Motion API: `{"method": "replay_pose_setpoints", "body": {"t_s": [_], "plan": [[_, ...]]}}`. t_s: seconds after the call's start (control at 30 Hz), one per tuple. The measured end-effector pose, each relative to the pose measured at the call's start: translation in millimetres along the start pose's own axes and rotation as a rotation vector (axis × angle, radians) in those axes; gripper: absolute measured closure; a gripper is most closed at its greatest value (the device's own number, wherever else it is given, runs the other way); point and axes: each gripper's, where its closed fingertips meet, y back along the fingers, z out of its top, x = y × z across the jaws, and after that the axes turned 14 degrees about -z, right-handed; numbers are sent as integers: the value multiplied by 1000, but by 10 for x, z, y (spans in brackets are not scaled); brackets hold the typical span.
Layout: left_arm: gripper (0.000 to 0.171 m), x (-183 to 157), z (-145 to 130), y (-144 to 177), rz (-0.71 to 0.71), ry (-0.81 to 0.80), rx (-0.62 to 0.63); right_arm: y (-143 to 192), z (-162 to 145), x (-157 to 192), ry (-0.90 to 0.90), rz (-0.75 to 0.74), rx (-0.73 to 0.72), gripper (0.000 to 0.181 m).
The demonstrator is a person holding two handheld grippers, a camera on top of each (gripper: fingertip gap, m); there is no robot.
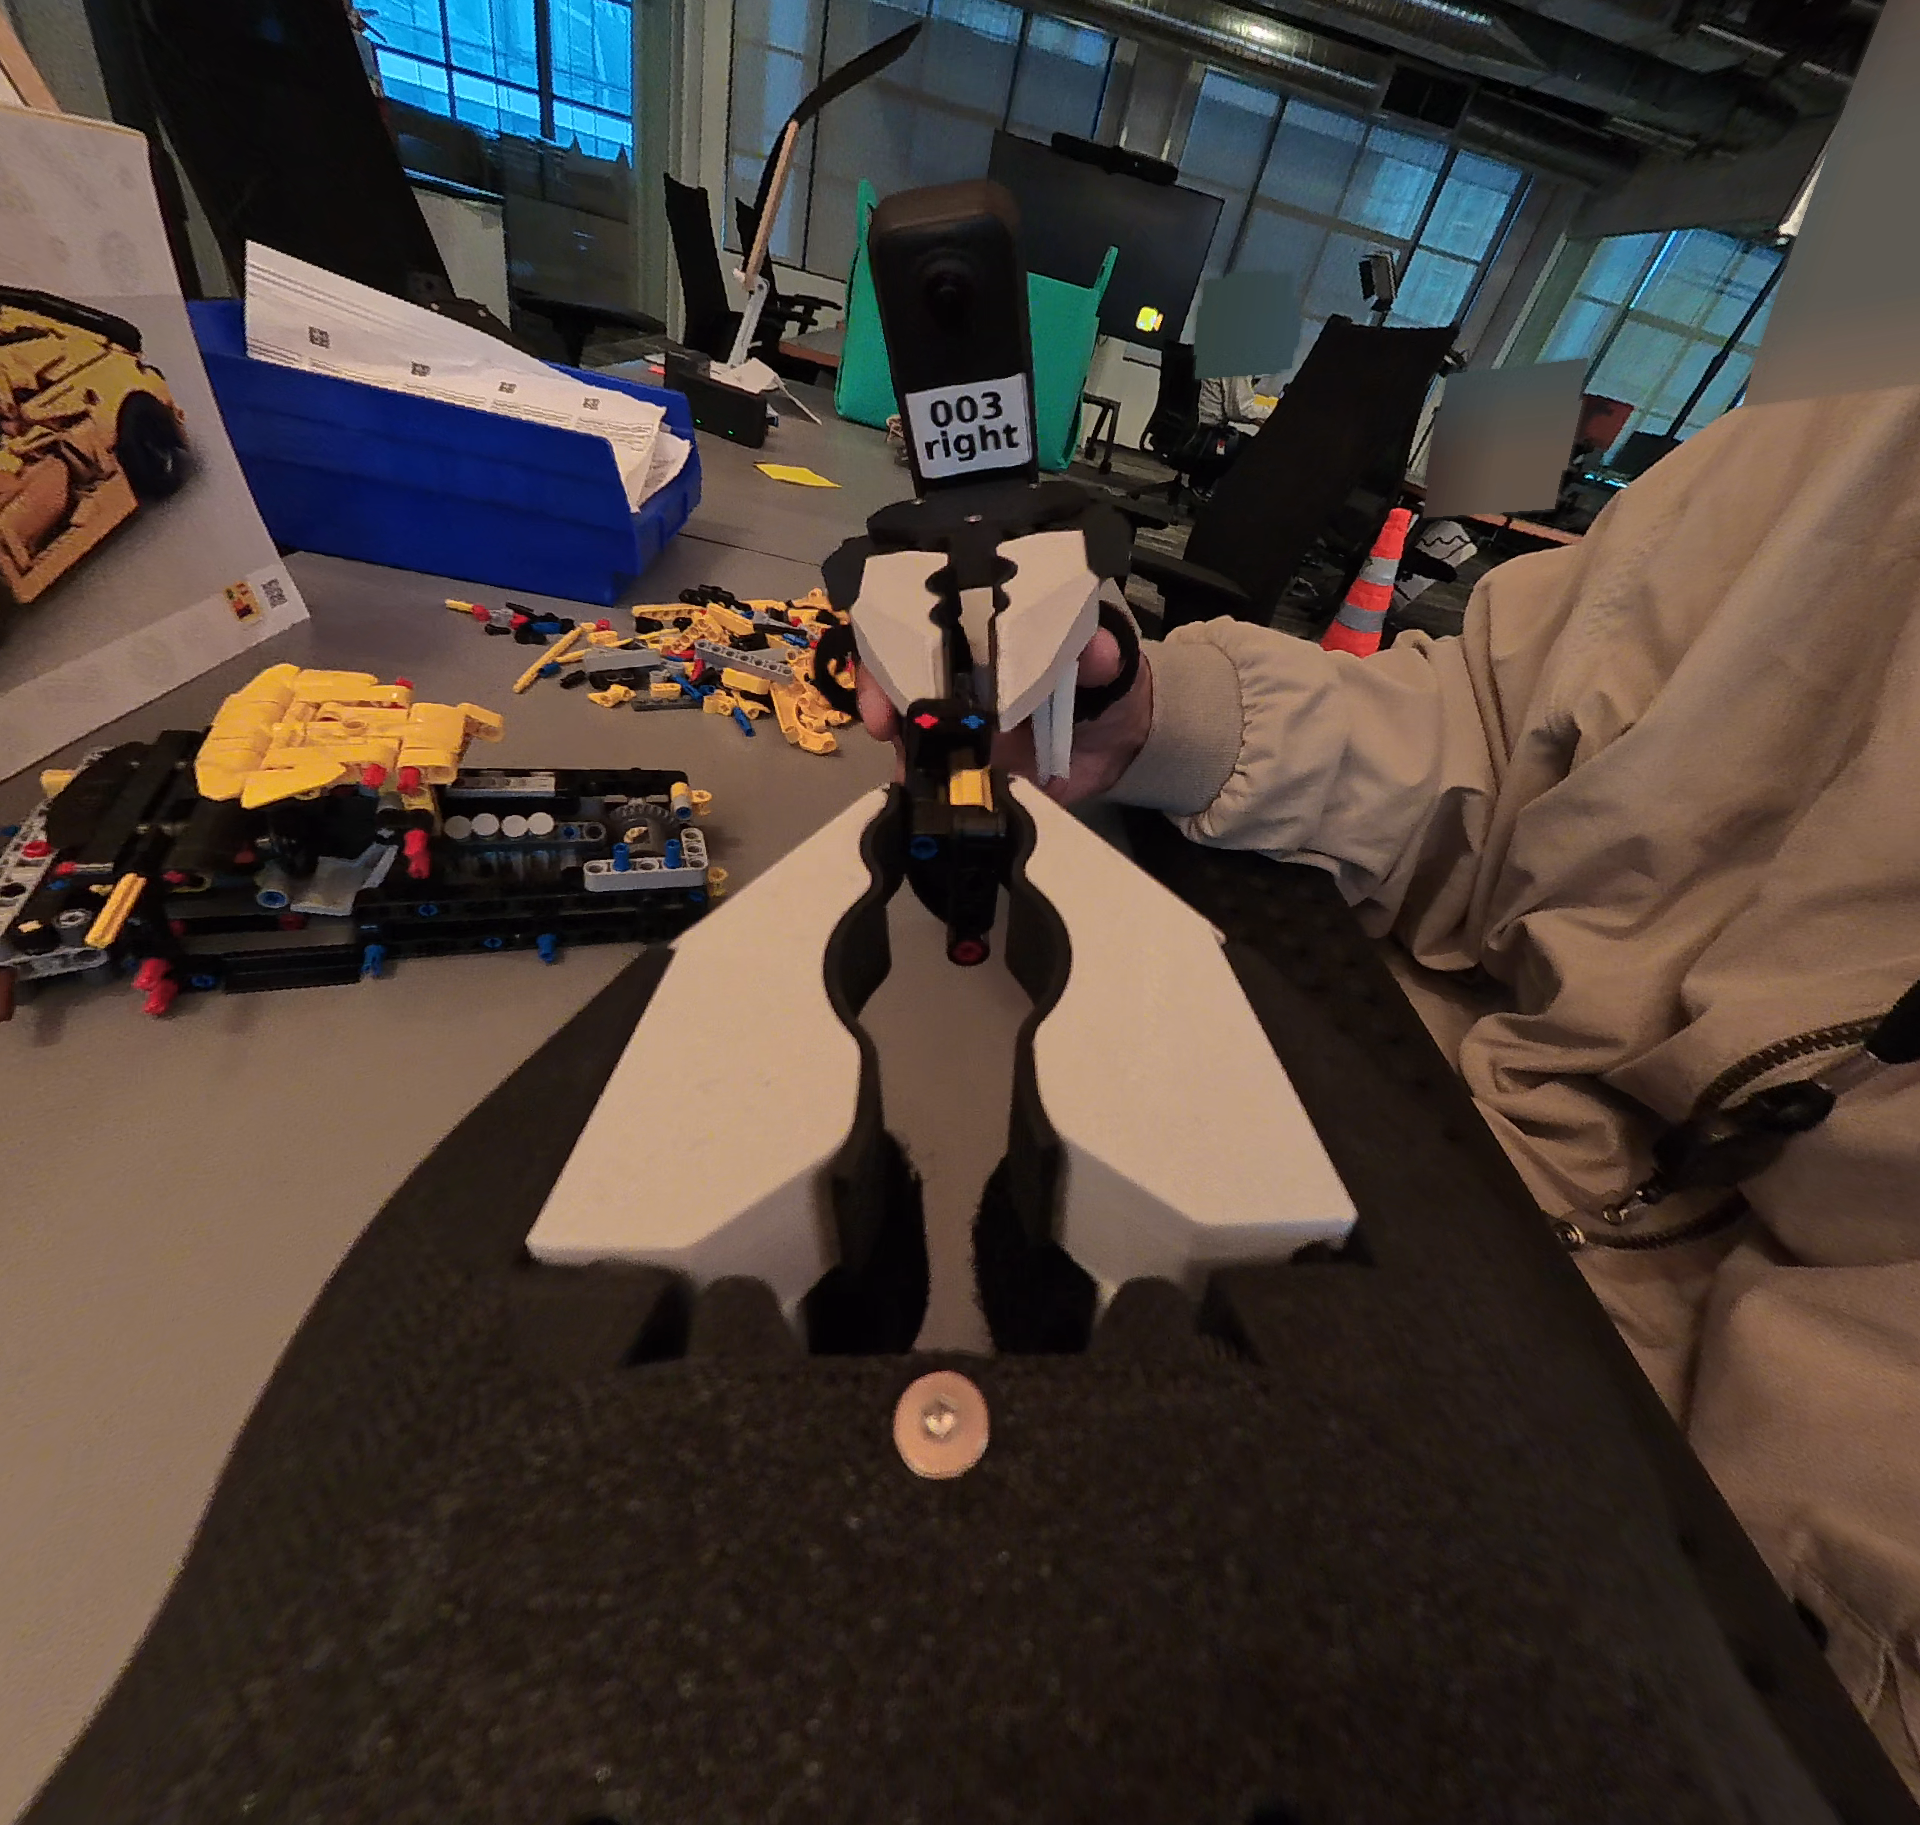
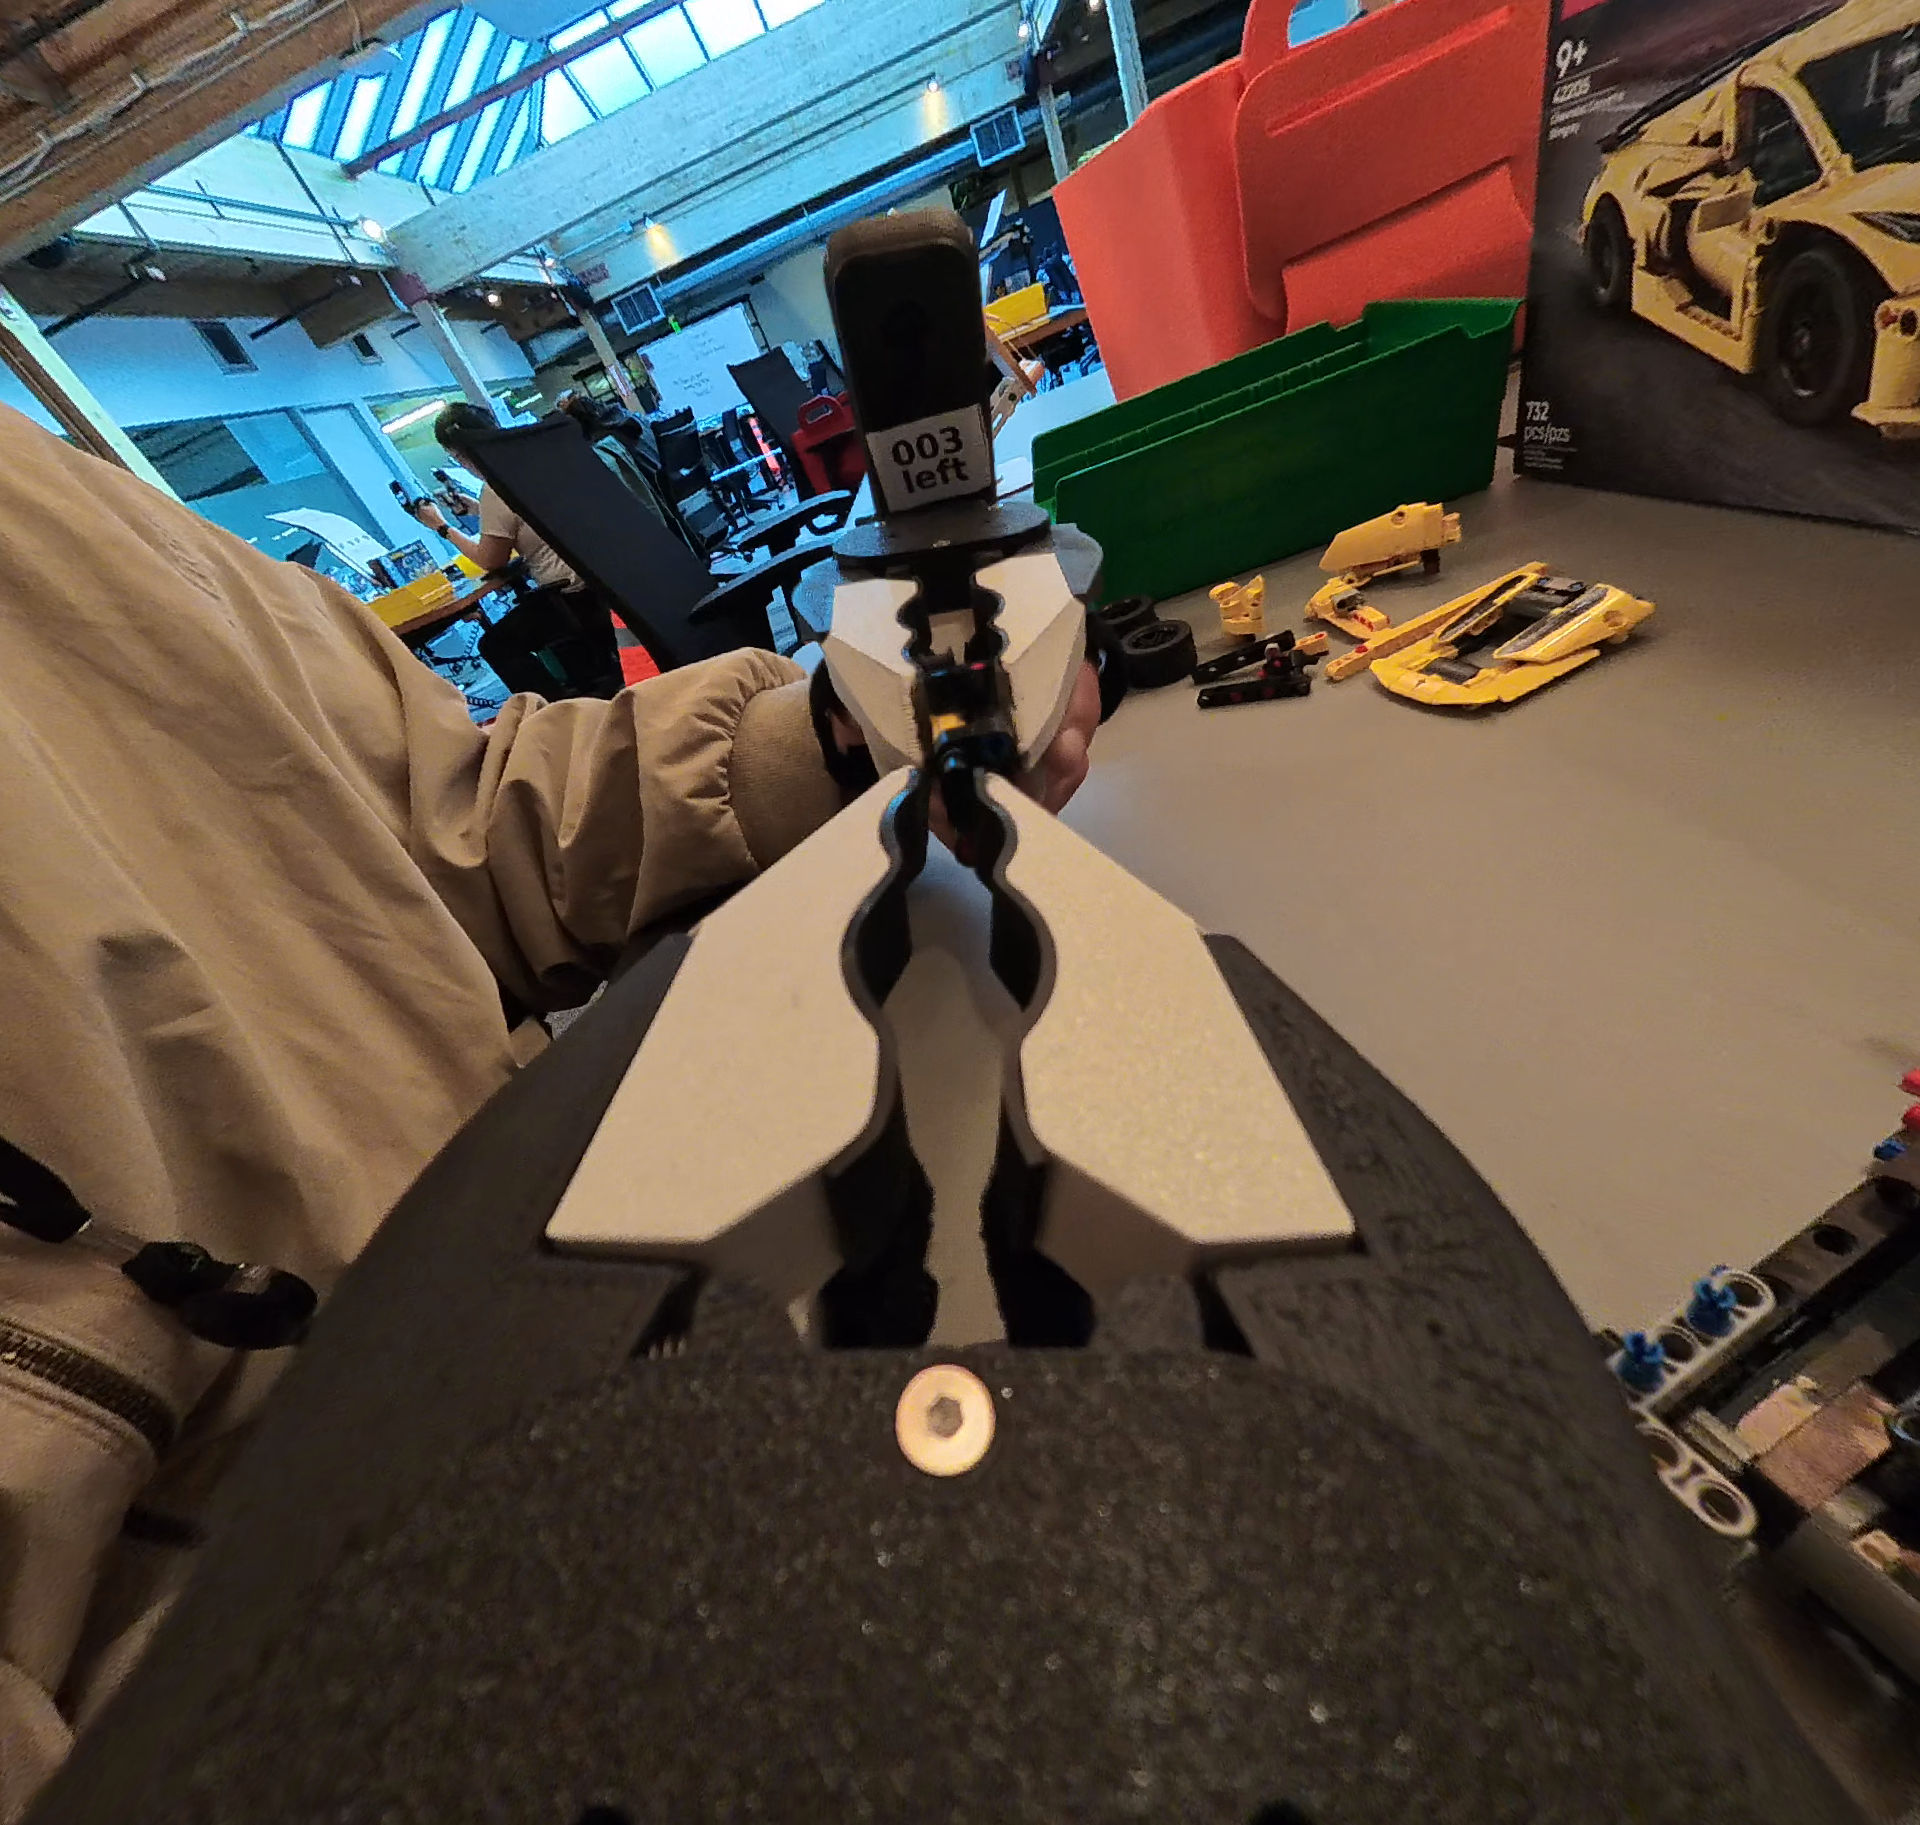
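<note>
Grey worktop point(image 1: 260, 1152) in an open office: both tools meet above it, left tool point(image 1: 951, 845) and right tool point(image 2: 951, 825) each clamped on one small black-and-yellow brick assembly point(image 1: 961, 819). Light, stiff, likely to pop apart; grip its beams. Half-built chassis point(image 1: 343, 840) and loose parts point(image 1: 707, 658) lie near the worktop's far edge.

Blue bin point(image 1: 447, 487), green bin point(image 2: 1278, 456), grey table point(image 1: 208, 1152).

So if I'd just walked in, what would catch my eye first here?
Two grippers, left and right, meet tip to tip in mid-air, both shut on one small black brick assembly. Beyond, on the grey table, lie a half-built black and yellow car and a box picturing a yellow car.
</note>
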Motion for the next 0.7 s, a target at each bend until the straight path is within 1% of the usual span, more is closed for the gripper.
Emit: {"method": "replay_pose_setpoints", "body": {"t_s": [0.3,0.37,0.47,0.5,0.63,0.67,0.7], "plan": [[155,6,-35,-22,11,-19,23,0,15,-15,-12,-6,-9,177],[155,4,-38,-29,22,-42,36,8,31,0,-53,23,-17,178],[155,37,-89,-16,67,-87,97,0,-26,-49,-112,29,10,179],[155,20,-83,-14,61,-90,96,2,-20,-28,-127,48,-4,179],[155,-14,-91,22,39,-91,118,-6,-33,-3,-88,63,9,179],[155,-27,-74,82,38,-88,109,30,11,-12,-81,65,-12,179],[156,-15,-33,238,56,-78,82,217,261,-126,-140,50,-154,180]]}}
